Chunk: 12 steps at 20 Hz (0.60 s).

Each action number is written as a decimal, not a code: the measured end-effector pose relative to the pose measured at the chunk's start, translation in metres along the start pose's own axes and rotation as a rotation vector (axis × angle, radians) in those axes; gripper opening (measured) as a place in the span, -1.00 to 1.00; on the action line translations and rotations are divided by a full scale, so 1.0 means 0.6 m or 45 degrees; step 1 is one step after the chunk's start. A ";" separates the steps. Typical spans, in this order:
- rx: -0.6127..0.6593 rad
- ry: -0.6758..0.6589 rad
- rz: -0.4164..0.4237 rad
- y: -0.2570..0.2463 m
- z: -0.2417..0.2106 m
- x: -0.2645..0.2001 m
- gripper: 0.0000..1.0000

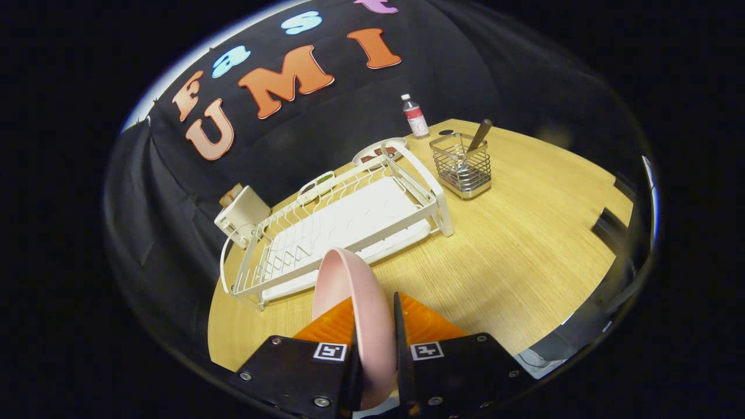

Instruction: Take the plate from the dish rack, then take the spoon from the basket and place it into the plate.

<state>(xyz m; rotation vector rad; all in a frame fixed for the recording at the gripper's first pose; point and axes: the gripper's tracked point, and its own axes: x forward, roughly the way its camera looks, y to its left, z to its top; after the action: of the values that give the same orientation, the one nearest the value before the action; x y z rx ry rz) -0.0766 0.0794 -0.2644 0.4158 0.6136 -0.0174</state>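
**Now holding the plate over the wooden table**

Right now I have the gripper (375,331) clenched on the pink plate (355,308), one finger pressing each face, so the plate stands on edge between them and rises just ahead of the tips. It hangs above the near part of the table (524,244), clear of the rack.

Below and beyond the fingers I see a pale wood-grain tabletop with a rounded far edge, lit evenly. The white dish rack (343,227) lies lengthwise across it on a white drip tray. Well past the rack's far end stands a small wire basket (463,166), and the spoon (478,137) leans in it with its dark handle tilted up and away. Just behind the basket, near the table's far edge, a small bottle (415,116) stands upright. A white boxy thing (241,215) sits at the rack's other end; I cannot tell what it is. Black cloth closes the booth behind the table.
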 end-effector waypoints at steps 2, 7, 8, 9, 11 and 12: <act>0.009 0.045 -0.014 -0.009 -0.022 0.028 -0.49; -0.163 0.070 -0.089 -0.032 -0.043 0.056 -0.11; -0.230 0.075 -0.126 -0.044 -0.043 0.066 -0.10; -0.292 0.093 -0.148 -0.051 -0.045 0.074 -0.12; -0.300 0.096 -0.132 -0.051 -0.042 0.072 -0.09; -0.282 0.068 -0.140 -0.055 -0.029 0.070 -0.04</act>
<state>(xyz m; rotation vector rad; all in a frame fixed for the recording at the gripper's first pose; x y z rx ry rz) -0.0566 0.0604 -0.3132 0.1683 0.6823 -0.0427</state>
